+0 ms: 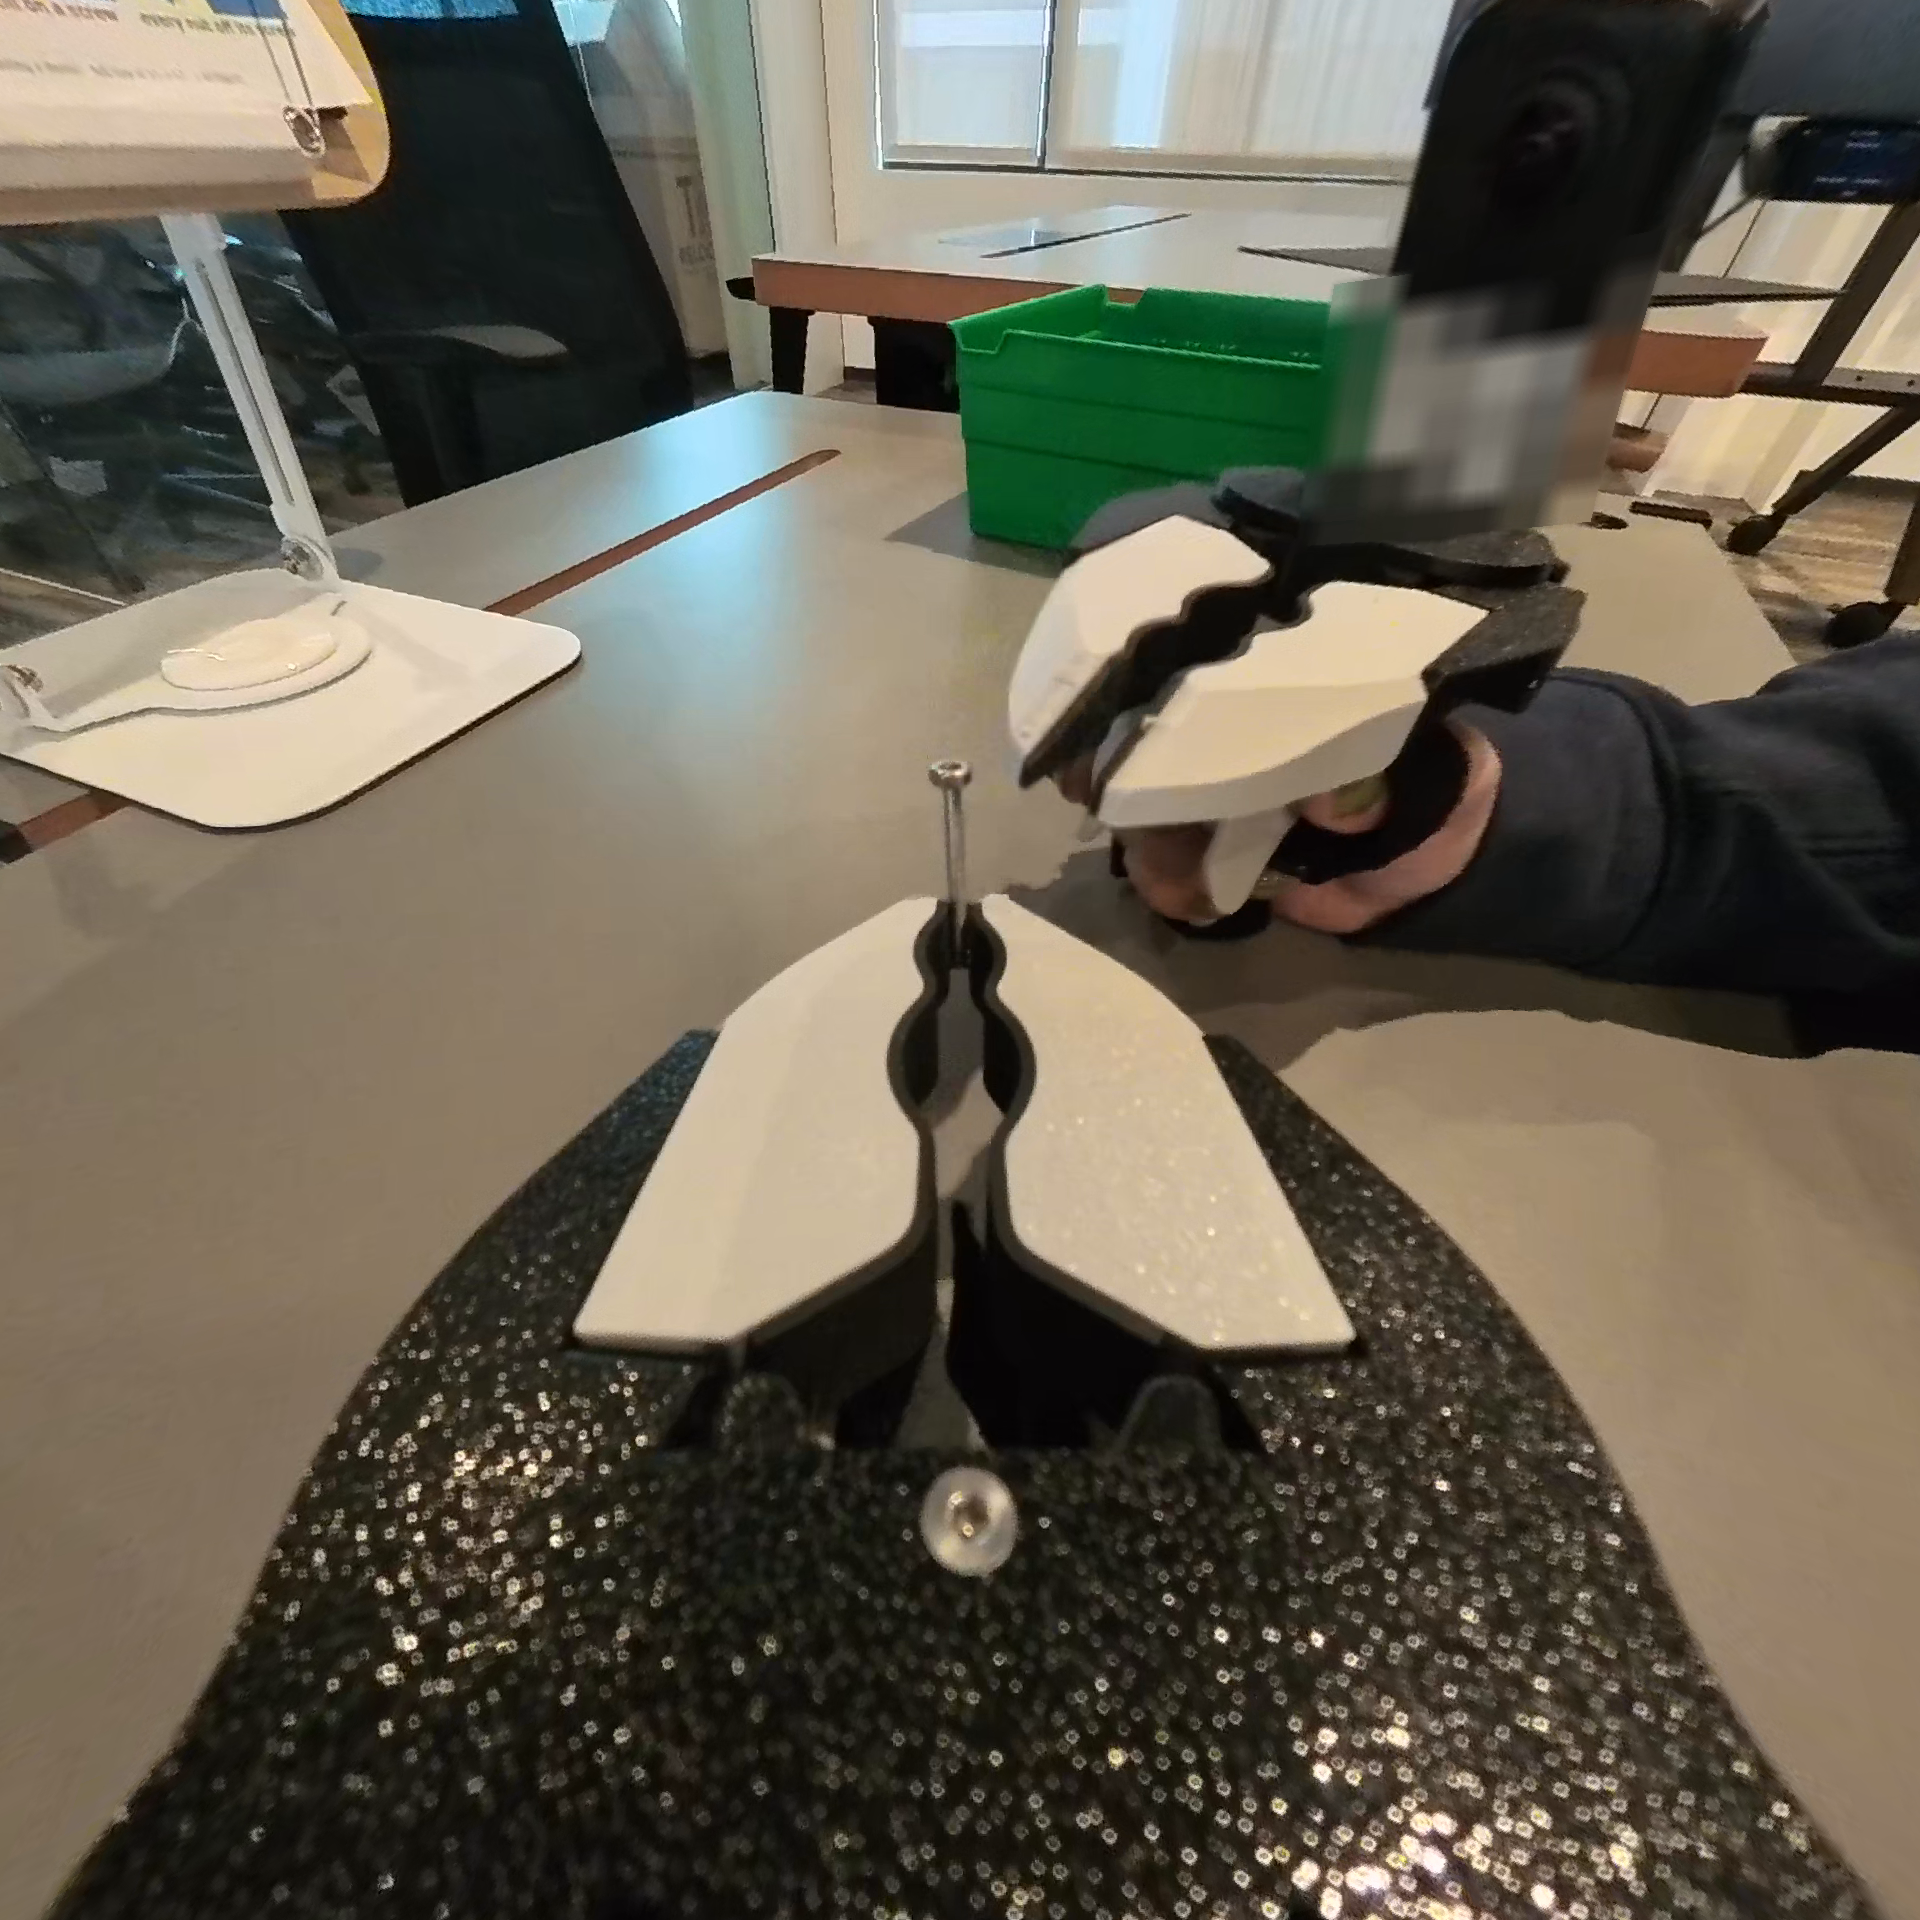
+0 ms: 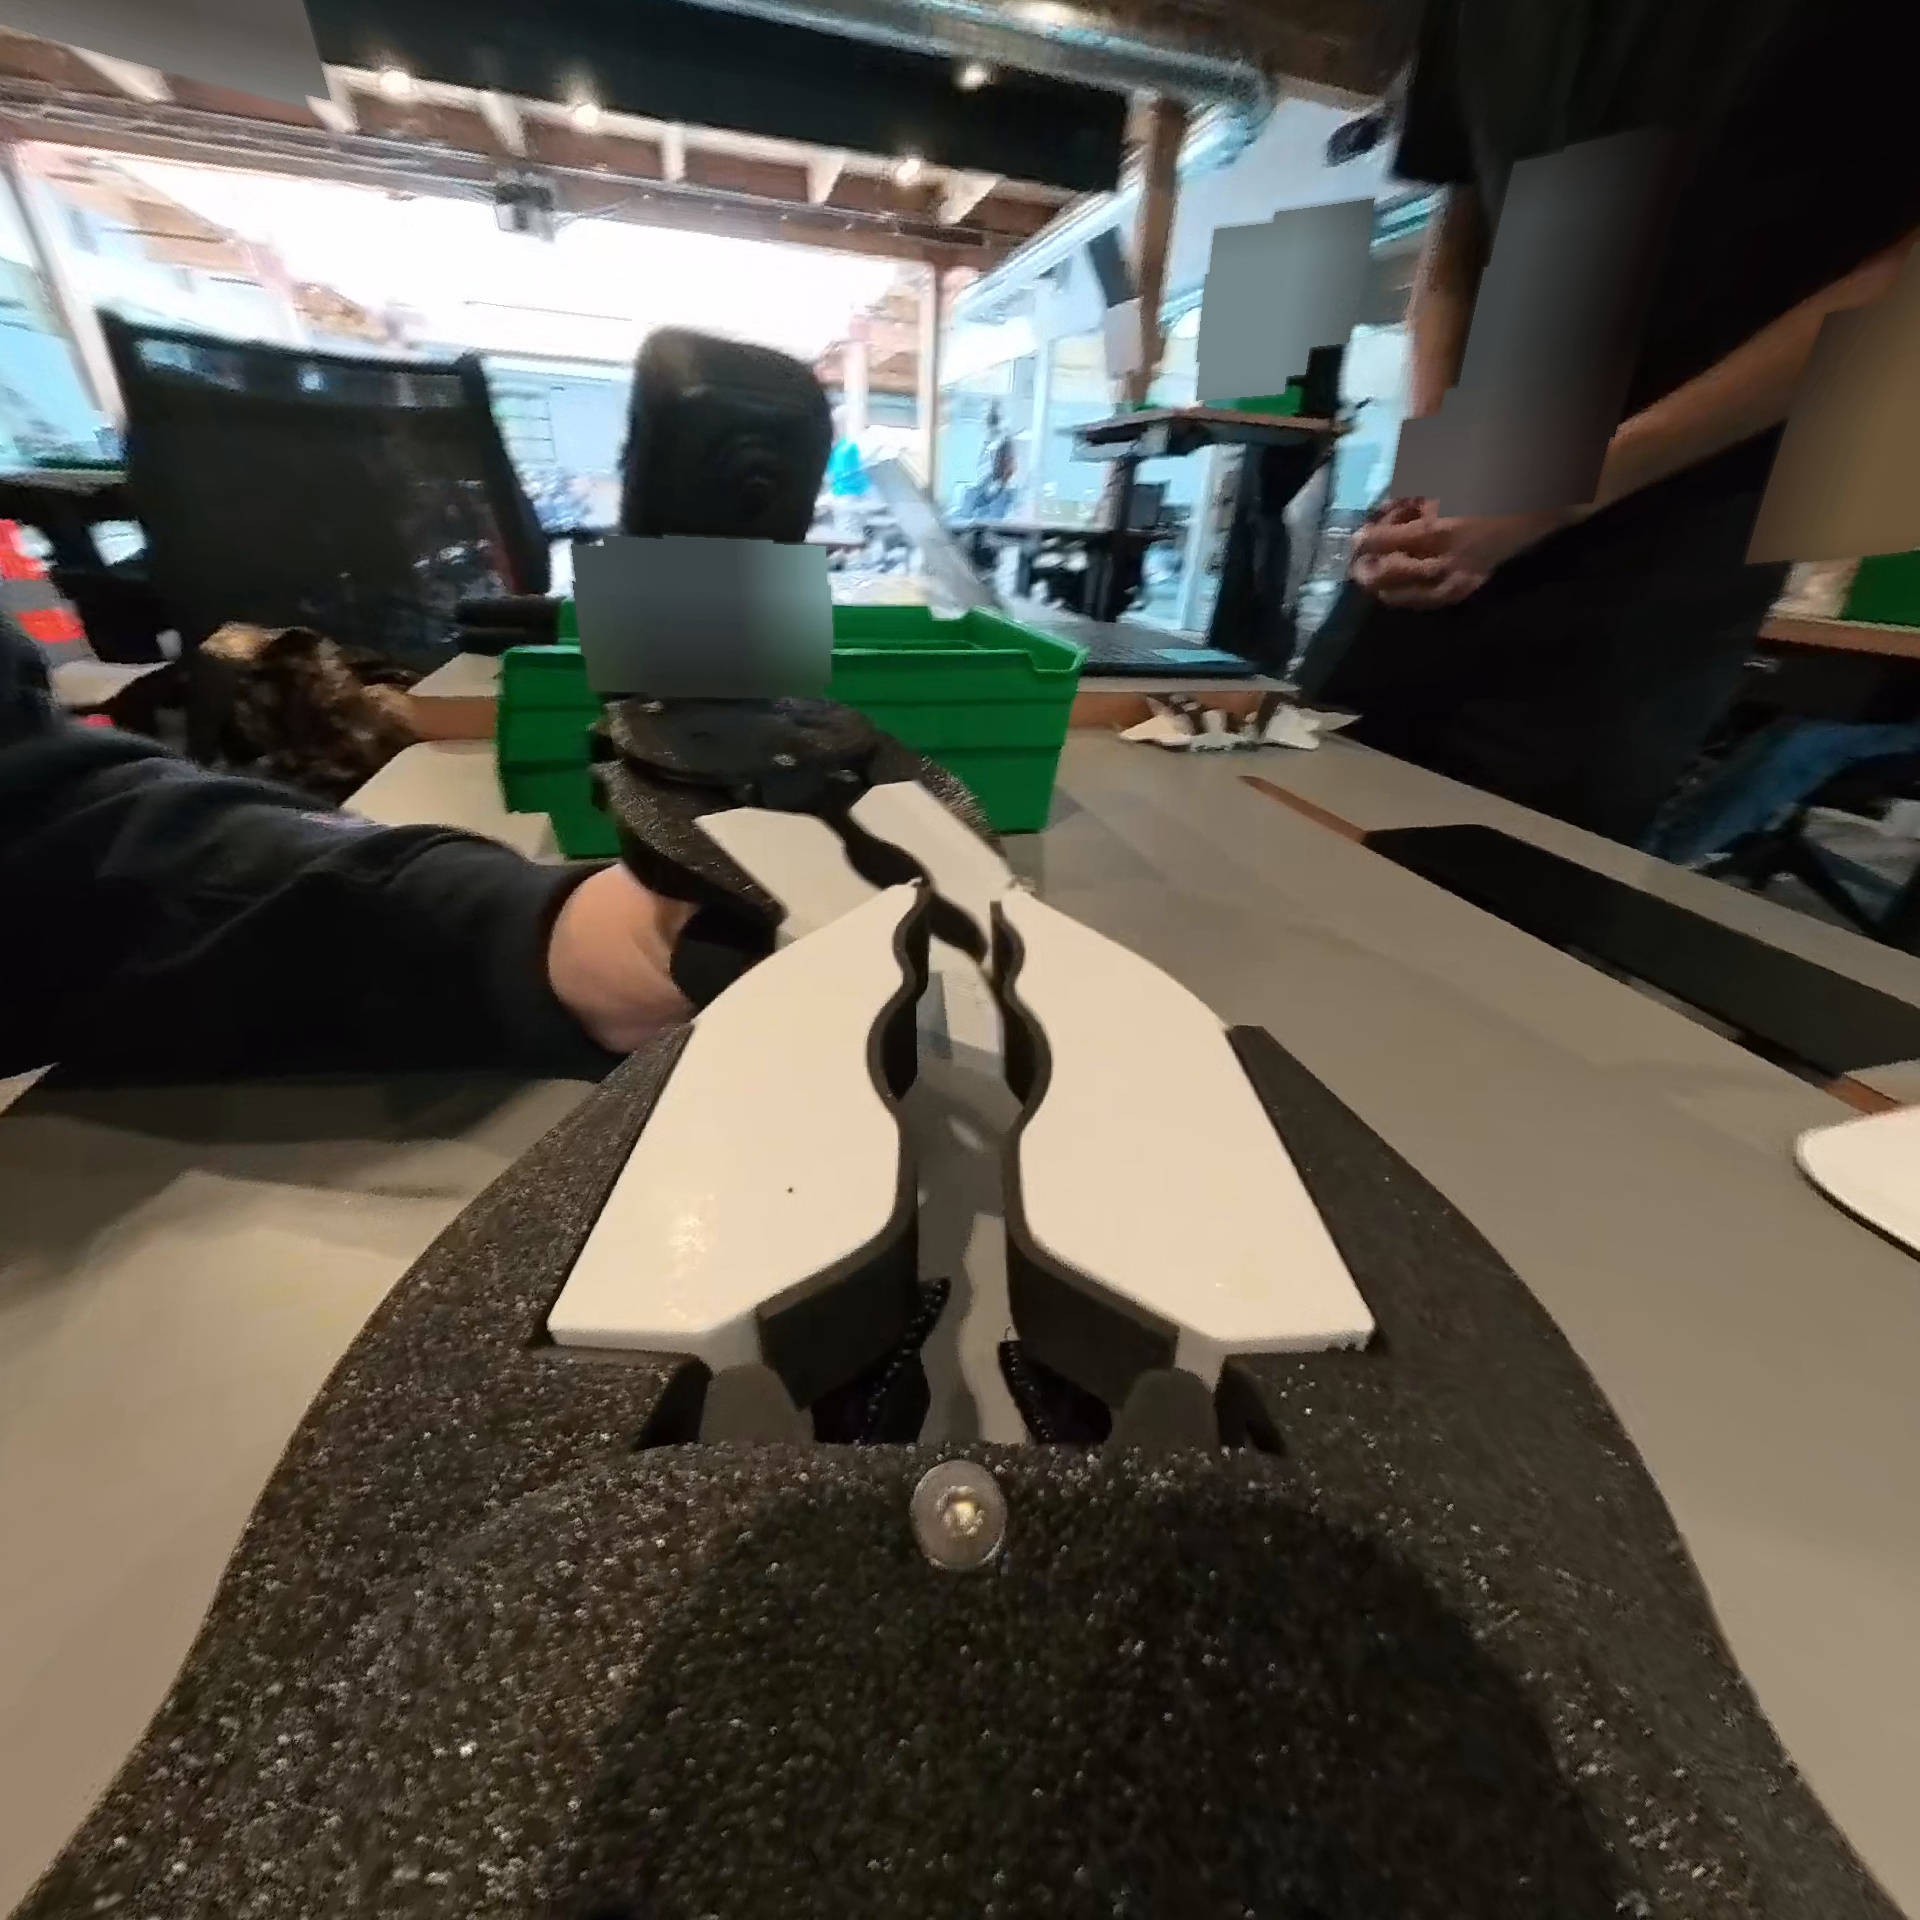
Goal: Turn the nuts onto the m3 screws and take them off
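My left gripper (image 1: pixel 961 909) is shut on the lower end of a thin silver screw (image 1: pixel 951 831), which stands upright with its head on top, above the grey table (image 1: pixel 623 935). My right gripper (image 1: pixel 1070 774) hangs just right of the screw head, tilted down to the left. Its fingertips are a little apart and I see nothing between them. In the right wrist view the right gripper (image 2: pixel 956 894) shows a clear gap at the tips. The left gripper (image 2: pixel 790 831) lies right behind it. The screw is hidden in that view. I see no nut.
A green bin (image 1: pixel 1122 436) stands at the back of the table and also shows in the right wrist view (image 2: pixel 935 717). A white stand base (image 1: pixel 312 707) sits at the left. A person (image 2: pixel 1662 416) stands at the far right. A black mat (image 2: pixel 1621 914) lies on the right. Left and right tips are no more than a few centimetres apart.
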